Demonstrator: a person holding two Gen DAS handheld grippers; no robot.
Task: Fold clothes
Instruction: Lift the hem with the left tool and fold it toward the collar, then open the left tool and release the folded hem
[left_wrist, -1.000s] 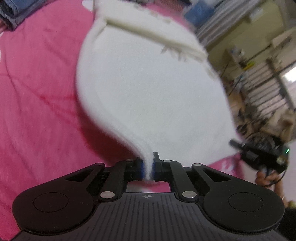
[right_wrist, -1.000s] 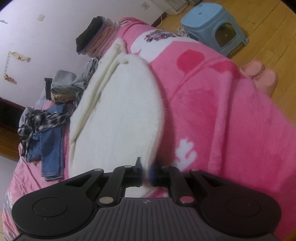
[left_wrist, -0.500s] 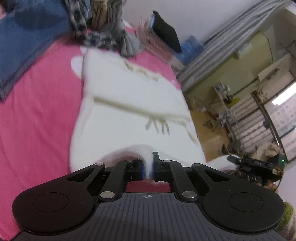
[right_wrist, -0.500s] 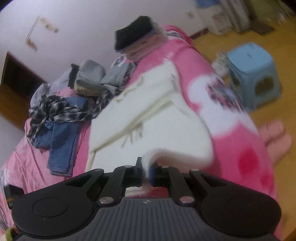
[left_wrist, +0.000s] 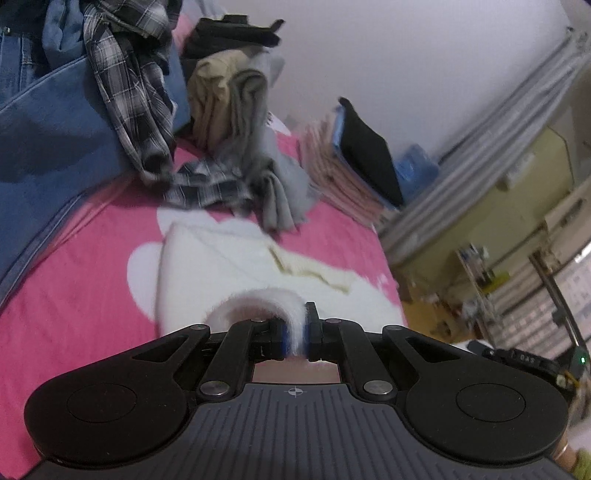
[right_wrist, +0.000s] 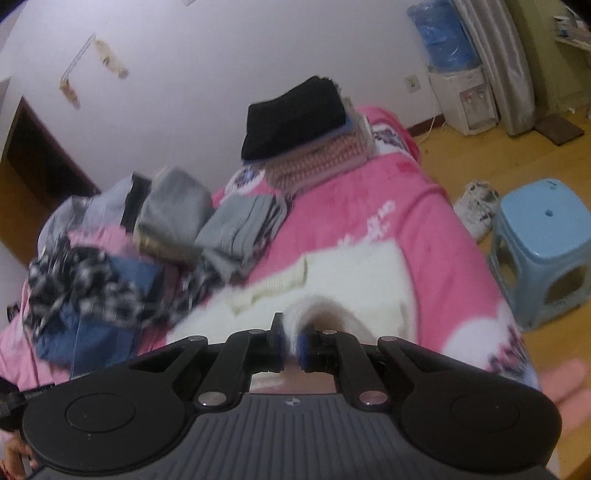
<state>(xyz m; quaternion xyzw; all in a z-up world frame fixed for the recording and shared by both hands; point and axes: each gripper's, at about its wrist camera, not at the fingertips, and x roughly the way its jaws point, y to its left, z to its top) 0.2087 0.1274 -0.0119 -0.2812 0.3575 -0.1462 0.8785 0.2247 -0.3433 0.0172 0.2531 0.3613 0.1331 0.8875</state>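
Left wrist view: a curled edge of the white fleece garment is pinched between the pressed-together jaws of the left gripper at lower centre; the rest is spread on the pink blanket mid-frame. Right wrist view: another edge of the garment is clamped by the right gripper. Unfolded clothes are heaped at left, a folded stack at upper centre.

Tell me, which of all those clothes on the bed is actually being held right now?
The fluffy white garment. Both the left gripper and the right gripper pinch its near edge; the jeans and plaid shirt lie untouched.
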